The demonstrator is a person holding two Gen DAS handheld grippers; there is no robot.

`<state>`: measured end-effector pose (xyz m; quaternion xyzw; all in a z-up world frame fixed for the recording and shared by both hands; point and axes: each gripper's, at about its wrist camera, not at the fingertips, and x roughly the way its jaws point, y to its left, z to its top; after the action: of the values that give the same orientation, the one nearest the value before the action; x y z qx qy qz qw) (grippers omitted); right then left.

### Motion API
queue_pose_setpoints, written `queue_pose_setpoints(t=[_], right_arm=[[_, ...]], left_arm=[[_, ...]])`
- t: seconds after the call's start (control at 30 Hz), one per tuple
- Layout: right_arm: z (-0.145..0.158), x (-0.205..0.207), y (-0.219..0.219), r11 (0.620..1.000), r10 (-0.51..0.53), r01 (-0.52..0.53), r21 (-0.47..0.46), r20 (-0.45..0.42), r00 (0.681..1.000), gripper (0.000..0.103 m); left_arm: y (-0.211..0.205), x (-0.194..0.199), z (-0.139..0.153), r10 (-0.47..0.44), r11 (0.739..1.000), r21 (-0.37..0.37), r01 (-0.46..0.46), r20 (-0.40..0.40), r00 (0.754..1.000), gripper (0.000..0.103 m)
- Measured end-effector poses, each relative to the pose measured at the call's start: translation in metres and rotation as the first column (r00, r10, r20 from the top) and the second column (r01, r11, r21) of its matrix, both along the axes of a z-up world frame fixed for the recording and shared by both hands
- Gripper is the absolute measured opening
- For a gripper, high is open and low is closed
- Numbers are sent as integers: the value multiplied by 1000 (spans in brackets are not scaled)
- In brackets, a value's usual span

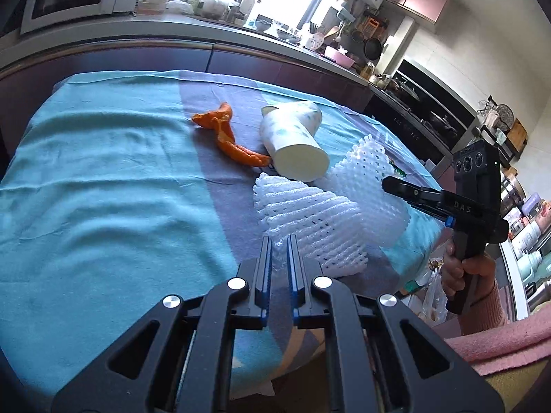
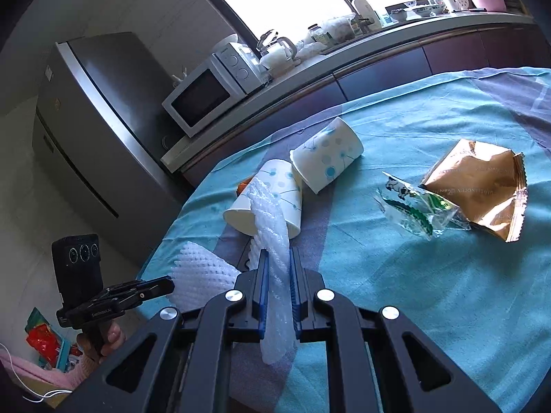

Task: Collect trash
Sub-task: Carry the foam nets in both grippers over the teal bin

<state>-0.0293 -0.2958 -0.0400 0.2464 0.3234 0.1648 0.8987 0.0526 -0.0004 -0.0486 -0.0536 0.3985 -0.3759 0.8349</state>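
Nearest, the left tongs (image 1: 279, 244) are closed almost fully on the edge of a white foam fruit net (image 1: 310, 227); the thin edge sits between the blue pads. The right tongs (image 2: 279, 258) are also nearly closed, and they pinch a second foam net (image 2: 272, 241), which is squeezed flat and runs through the narrow gap. Both nets lie at the near edge of the bench (image 1: 103, 179), which a turquoise and grey cloth covers.

I judge that these nets are very light, soft and springy. They crush easily but do not break, so a pinch at the rim is enough. The open mesh gives the pads some grip, yet a net may catch on its neighbour or on a cup when it lifts.

A little further lies a paper cup (image 1: 296, 144) on its side, with an orange peel (image 1: 224, 134) just beside it. The cup is thin-walled, light and rolls easily; the rim is probably the best place to grip. The peel is limp and curled.

A second paper cup (image 2: 327, 155) lies behind. To the right are a clear wrapper (image 2: 409, 206) and a brown foil bag (image 2: 482, 186); both look crinkly, slippery and nearly weightless.
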Motion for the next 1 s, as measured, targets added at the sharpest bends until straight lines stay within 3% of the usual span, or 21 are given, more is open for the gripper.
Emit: queue_pose_setpoints(t=[0.33, 1.0], right_arm=[[21, 10, 37, 995, 98, -99, 0, 59, 993, 10], [31, 64, 121, 955, 293, -296, 28, 86, 952, 10]], left_arm=[[59, -14, 24, 135, 991, -15, -134, 57, 989, 9], [137, -43, 57, 339, 941, -19, -339, 123, 933, 9]])
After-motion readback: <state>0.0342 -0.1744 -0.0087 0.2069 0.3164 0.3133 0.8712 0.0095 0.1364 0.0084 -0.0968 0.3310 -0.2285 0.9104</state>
